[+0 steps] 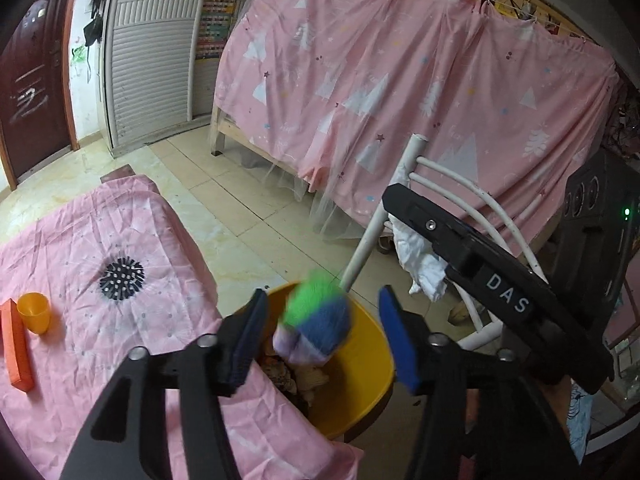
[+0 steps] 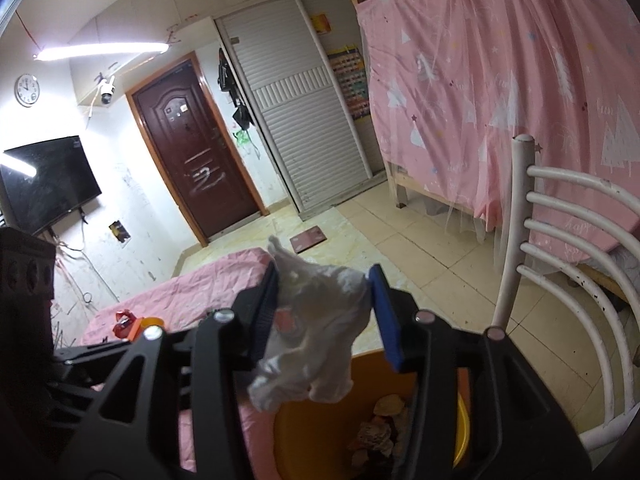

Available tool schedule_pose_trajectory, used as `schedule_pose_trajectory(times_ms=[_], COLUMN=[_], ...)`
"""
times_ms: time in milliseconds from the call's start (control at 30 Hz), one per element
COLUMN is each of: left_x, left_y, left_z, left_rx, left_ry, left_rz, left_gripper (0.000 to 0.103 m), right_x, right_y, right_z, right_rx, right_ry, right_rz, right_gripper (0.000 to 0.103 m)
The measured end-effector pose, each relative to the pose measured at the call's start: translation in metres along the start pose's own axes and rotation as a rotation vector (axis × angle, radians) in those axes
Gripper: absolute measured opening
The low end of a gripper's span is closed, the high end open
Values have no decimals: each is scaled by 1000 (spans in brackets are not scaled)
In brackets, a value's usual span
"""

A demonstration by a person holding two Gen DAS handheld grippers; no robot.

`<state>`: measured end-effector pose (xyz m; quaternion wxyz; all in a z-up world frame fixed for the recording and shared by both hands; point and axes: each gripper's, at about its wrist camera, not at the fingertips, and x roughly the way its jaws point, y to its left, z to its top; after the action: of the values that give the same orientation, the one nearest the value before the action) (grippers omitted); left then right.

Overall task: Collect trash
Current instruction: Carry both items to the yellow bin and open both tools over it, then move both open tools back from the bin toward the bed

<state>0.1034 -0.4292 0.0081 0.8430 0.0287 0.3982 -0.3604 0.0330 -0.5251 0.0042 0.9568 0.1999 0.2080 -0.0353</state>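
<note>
- Left gripper (image 1: 322,330): jaws spread wide, gripping nothing. A blurred green, blue and pale-lilac wad of soft trash (image 1: 318,322) lies between the blue pads without visibly touching either; the blur suggests it is falling free.
- Round yellow plastic bin (image 1: 366,376): stands on the floor against the edge of the table draped in a pink printed cloth (image 1: 100,264), directly below and just ahead of the left fingertips. Brownish scraps already lie inside.
- Right gripper (image 2: 324,312): jaws closed on a crumpled white plastic wrapper with a red mark (image 2: 316,328), which hangs from between the pads.
- Governing relation: in the right wrist view the bin's yellow rim (image 2: 460,424) sits straight beneath the wrapper's drooping lower end, so releasing it appears to need only an opening of the jaws, not a sideways shift.
- Judgement: the right hand is nearer the next deposit; the white curved-slat chair (image 2: 568,240) stands just beside the bin and could catch a swinging elbow.
</note>
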Motion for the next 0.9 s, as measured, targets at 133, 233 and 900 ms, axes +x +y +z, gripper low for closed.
schedule_pose_trajectory(times_ms=[133, 233, 900], left_x=[-2, -4, -47], left_y=[12, 21, 92], left_z=[0, -1, -6], left_rx=[-28, -45, -124], left_ry=[0, 1, -59], left_rz=[21, 42, 161], left_gripper=[55, 55, 62], right_x=[4, 2, 25], right_y=[4, 9, 51], right_z=[-1, -2, -9], right_rx=[-11, -19, -116], right_ry=[9, 6, 59], right_rz=[4, 6, 49], right_gripper=[55, 67, 78])
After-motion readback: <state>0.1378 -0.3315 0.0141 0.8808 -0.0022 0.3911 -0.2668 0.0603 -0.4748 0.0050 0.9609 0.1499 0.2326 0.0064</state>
